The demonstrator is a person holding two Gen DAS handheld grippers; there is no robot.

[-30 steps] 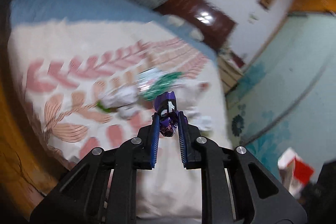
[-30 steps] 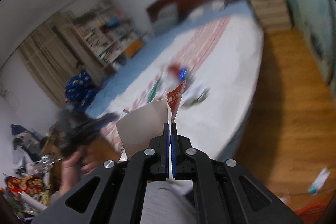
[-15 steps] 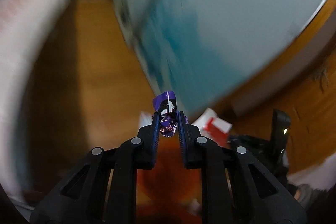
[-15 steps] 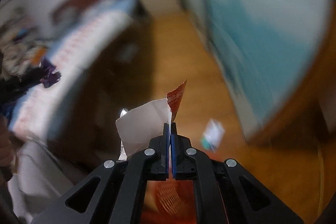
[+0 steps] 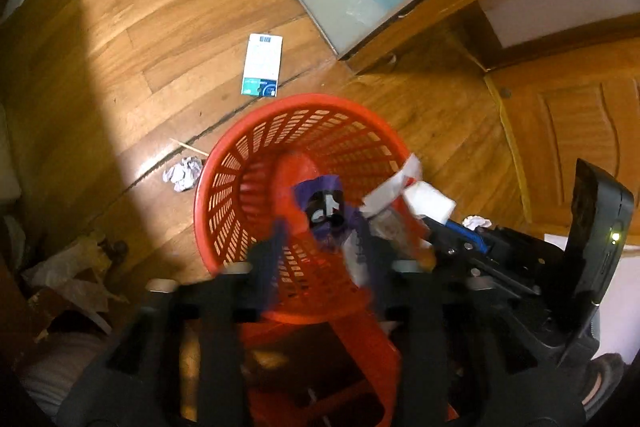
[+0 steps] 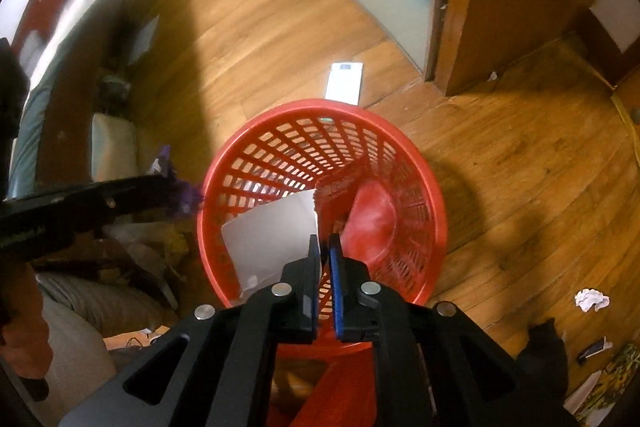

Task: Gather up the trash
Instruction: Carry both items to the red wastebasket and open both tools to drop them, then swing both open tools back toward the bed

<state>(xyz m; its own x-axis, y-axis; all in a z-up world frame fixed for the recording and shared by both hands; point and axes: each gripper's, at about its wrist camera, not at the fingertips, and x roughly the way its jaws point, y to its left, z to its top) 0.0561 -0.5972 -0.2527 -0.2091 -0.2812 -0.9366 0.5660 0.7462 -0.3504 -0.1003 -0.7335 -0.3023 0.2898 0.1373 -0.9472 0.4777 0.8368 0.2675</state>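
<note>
Left gripper [image 5: 320, 239]: jaws spread, just been opening; the purple wrapper [image 5: 322, 205] sits loose between them, no pad pressing it, directly above the mouth of the red basket [image 5: 224, 187]. Right gripper [image 6: 325, 251]: jaws parted by a narrow gap, just been opening; the white packet [image 6: 268, 239] lies against the left pad [image 6: 314, 251] and hangs inside the basket [image 6: 436, 223], so a grip is no longer evident.

Progress, as a judgement: 2 pieces are at the point of release into the basket, whose bottom appears bare. Left to collect on the wooden floor [image 5: 160, 27]: 1 flat white card [image 5: 262, 65] beyond the rim, 1 crumpled foil ball [image 5: 184, 173] just beside the basket, 1 white paper wad [image 6: 592, 299] well apart, plus scraps at the right view's lower right corner.

Writing: the card carries a barcode-like strip and a teal band; no text is legible.
</note>
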